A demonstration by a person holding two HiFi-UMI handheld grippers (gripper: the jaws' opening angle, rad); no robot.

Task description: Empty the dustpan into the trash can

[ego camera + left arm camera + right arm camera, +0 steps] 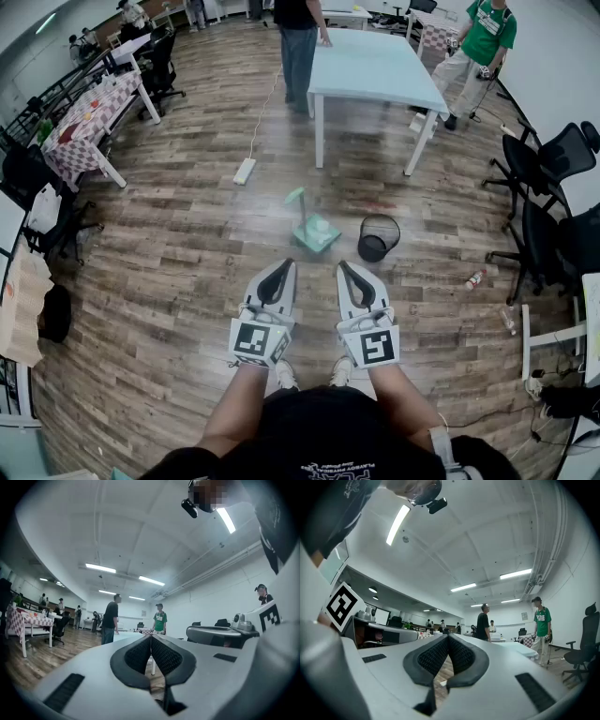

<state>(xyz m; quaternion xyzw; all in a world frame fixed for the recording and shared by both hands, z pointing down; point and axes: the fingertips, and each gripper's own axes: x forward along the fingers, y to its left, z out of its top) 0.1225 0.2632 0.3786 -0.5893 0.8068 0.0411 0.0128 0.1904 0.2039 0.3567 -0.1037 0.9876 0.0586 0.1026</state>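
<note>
Both claws were pressed together with nothing between the pads: the left gripper [281, 274] and the right gripper [349, 274] were held side by side in front of the person, about level. The pale green plastic dustpan [317, 232] stood on the wooden plank floor [187, 253] ahead of them, well apart from both, with its long upright handle [298, 199] free. The black wire-mesh trash can [379, 237] stood just beside it, on its right. I judge that the task was at its start, in the approach. The next move probably calls for walking closer, spreading one claw and closing it on the handle before lifting and tipping the pan over the can.
</note>
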